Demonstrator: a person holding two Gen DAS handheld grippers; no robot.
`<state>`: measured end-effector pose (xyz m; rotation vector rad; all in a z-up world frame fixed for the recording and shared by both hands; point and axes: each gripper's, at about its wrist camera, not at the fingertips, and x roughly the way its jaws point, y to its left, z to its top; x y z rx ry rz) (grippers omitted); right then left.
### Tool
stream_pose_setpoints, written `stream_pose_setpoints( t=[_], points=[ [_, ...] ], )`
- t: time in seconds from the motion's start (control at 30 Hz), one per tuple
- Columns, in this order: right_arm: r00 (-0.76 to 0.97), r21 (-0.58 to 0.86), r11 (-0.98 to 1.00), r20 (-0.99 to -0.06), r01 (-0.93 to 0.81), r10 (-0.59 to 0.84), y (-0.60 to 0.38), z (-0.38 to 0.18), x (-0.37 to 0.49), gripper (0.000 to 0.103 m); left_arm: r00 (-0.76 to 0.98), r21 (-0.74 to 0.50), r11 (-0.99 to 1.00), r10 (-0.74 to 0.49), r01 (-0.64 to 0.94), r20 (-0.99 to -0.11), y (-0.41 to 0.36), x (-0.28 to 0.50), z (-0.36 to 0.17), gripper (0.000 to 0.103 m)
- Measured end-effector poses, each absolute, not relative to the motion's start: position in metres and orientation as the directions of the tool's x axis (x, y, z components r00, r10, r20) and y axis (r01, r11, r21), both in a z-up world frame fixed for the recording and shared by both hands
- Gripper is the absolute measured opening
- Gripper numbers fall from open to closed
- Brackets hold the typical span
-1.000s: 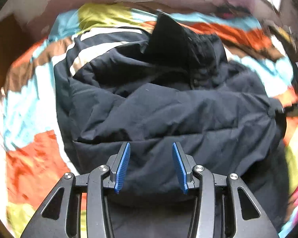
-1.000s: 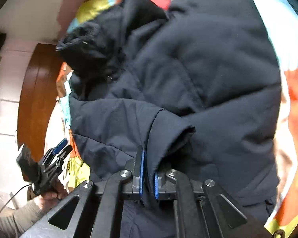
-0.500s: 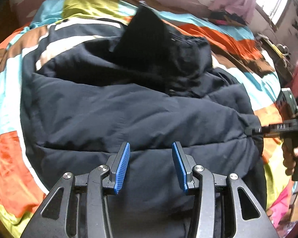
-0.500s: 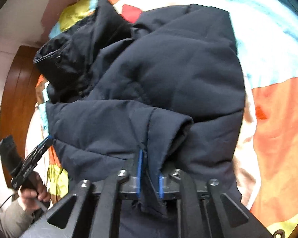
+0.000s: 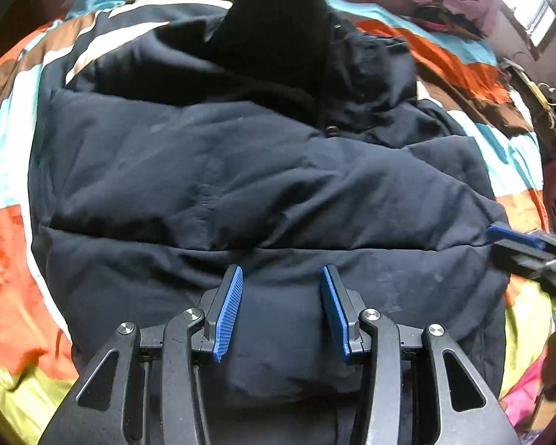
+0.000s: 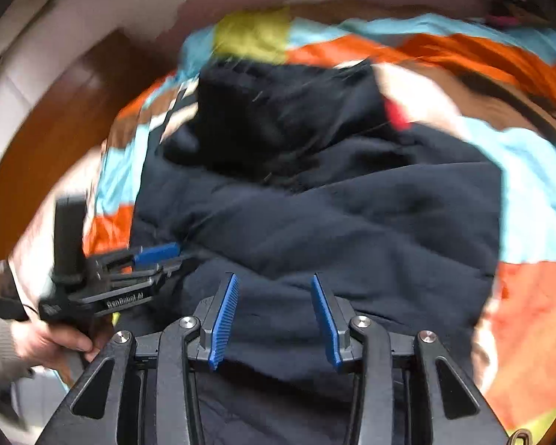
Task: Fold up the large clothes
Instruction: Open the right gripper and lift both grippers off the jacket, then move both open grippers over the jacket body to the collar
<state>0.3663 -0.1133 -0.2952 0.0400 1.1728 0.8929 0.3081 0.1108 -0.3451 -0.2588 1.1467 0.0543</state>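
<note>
- Risk: puffy jacket [image 5: 241, 185] may spring open; neither of my claws pins its folded sleeve.
- Left gripper [image 5: 281, 309]: fingers apart, empty, over jacket's near hem.
- Right gripper [image 6: 274, 319]: fingers apart, empty, same hem.
- Jacket lies bunched, hood [image 5: 278, 33] at its far end, on patchwork bedspread [image 5: 7, 230].
- Count: one jacket, two grippers.

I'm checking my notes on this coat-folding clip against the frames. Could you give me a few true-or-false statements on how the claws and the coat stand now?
1. The left claw is open, gripping nothing. True.
2. The right claw is clamped on a sleeve cuff. False: it is open, holding nothing.
3. The dark jacket lies on a plain white sheet. False: the bedspread is multicoloured.
4. The jacket's black hood lies at its far end. True.
</note>
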Motion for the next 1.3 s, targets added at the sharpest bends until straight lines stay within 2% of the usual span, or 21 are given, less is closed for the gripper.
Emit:
stream_pose_setpoints(
  t=[0.2,0.23,0.3,0.6,0.7,0.77,0.83,0.87,1.3],
  points=[
    [0.092,0.381,0.721,-0.848,-0.578,0.522,-0.092,-0.338,0.375,0.034,0.385,-0.142,0.974,-0.063,-0.179,-0.921,0.119,0.312,-0.353,0.039],
    [0.083,0.364,0.724,-0.862,-0.586,0.5,-0.091,-0.346,0.376,0.028,0.375,-0.134,0.975,-0.06,-0.174,-0.925,0.119,0.313,-0.357,0.039],
    [0.07,0.333,0.726,-0.883,-0.602,0.463,-0.089,-0.36,0.375,0.022,0.357,-0.121,0.98,-0.057,-0.159,-0.932,0.118,0.315,-0.366,0.039],
    [0.039,0.324,0.74,-0.903,-0.589,0.427,-0.08,-0.374,0.379,0.021,0.324,-0.063,0.989,-0.015,-0.137,-0.946,0.117,0.321,-0.372,0.039],
    [0.035,0.408,0.731,-0.861,-0.547,0.507,-0.086,-0.35,0.382,0.025,0.353,-0.109,0.981,-0.046,-0.16,-0.934,0.123,0.319,-0.354,0.039],
    [0.064,0.448,0.709,-0.821,-0.544,0.568,-0.094,-0.327,0.38,0.034,0.367,-0.108,0.981,-0.041,-0.162,-0.929,0.127,0.318,-0.344,0.039],
    [0.092,0.452,0.702,-0.803,-0.55,0.589,-0.098,-0.311,0.378,0.055,0.374,-0.1,0.982,-0.034,-0.16,-0.927,0.131,0.319,-0.339,0.039],
    [0.102,0.449,0.702,-0.799,-0.552,0.592,-0.1,-0.305,0.378,0.057,0.374,-0.093,0.982,-0.026,-0.162,-0.927,0.133,0.32,-0.336,0.039],
    [0.132,0.486,0.765,-0.802,-0.422,0.582,-0.127,-0.274,0.397,0.059,0.388,-0.083,0.981,-0.008,-0.177,-0.922,0.146,0.311,-0.306,0.039]
  ],
)
